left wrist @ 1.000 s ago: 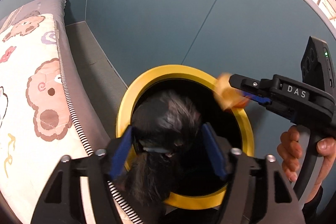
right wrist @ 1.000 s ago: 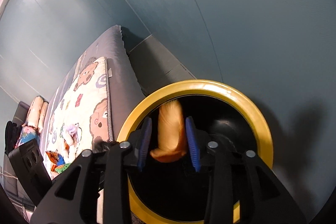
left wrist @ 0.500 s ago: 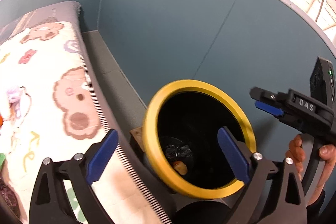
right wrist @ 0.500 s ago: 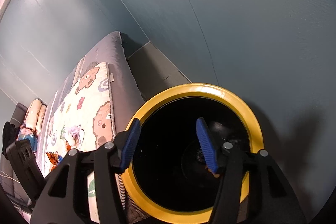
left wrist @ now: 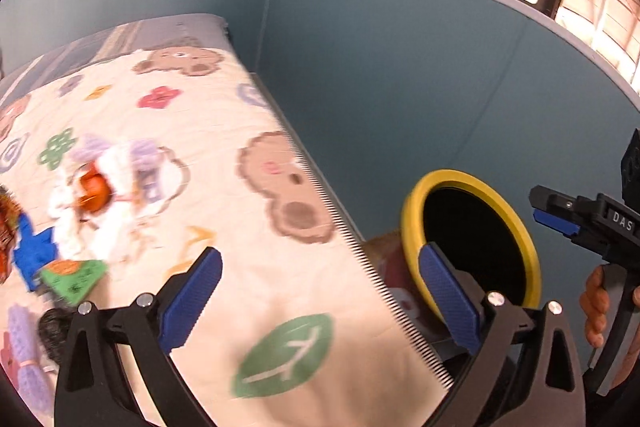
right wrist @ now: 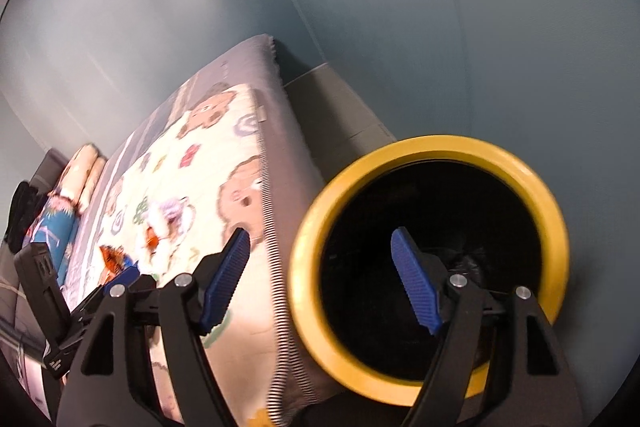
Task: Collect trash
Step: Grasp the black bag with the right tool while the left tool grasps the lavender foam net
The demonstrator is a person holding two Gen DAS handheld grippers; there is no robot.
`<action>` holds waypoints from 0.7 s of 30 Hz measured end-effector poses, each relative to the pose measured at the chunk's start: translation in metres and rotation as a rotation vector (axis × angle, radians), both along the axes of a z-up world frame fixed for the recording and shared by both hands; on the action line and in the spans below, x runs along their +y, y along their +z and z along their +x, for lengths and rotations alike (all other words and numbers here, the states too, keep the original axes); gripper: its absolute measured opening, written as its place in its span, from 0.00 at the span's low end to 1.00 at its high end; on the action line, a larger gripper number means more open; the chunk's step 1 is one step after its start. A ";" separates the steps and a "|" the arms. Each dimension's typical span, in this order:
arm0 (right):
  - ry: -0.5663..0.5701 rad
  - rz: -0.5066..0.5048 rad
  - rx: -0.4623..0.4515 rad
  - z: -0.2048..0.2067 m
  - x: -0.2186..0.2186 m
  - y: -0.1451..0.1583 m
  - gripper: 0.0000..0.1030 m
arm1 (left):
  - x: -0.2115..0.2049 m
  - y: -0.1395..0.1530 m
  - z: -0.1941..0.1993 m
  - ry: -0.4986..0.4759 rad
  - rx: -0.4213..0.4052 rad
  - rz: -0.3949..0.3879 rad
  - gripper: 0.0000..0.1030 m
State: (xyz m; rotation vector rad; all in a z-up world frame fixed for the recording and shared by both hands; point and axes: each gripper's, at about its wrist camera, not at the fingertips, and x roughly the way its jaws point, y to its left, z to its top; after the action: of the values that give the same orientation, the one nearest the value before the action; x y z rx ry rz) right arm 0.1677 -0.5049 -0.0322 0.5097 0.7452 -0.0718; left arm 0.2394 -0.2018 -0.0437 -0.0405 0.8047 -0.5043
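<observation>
L gripper (left wrist: 320,291): jaws wide apart, nothing betw. them, blue pads (left wrist: 192,301) bare; jaws have just been opening, now at full spread. Black finger frames angle down and fwd. R gripper (right wrist: 320,279): jaws also apart, empty, just been opening too, narrower spread than L. Pads (right wrist: 416,287) clean, no contact w/ anything. In the L wrist view the R gripper shows at far right edge, side-on, a hand (left wrist: 600,303) wrapped round its grip, fingers curled on the handle. In the R wrist view the L gripper's black body shows at lower left.
</observation>
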 end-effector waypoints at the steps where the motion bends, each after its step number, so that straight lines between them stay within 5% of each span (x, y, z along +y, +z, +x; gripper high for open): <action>1: 0.014 0.002 -0.002 0.002 0.007 0.001 0.68 | 0.008 0.001 0.000 0.013 -0.001 0.000 0.92; 21: 0.353 -0.025 -0.027 0.051 0.188 0.020 0.70 | 0.197 0.005 -0.023 0.317 -0.011 0.041 0.92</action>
State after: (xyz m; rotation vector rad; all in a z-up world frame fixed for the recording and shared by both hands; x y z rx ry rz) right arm 0.2183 -0.3164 -0.0119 0.3485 0.7971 0.2534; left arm 0.2162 -0.0049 -0.0388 -0.1253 0.7797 -0.1881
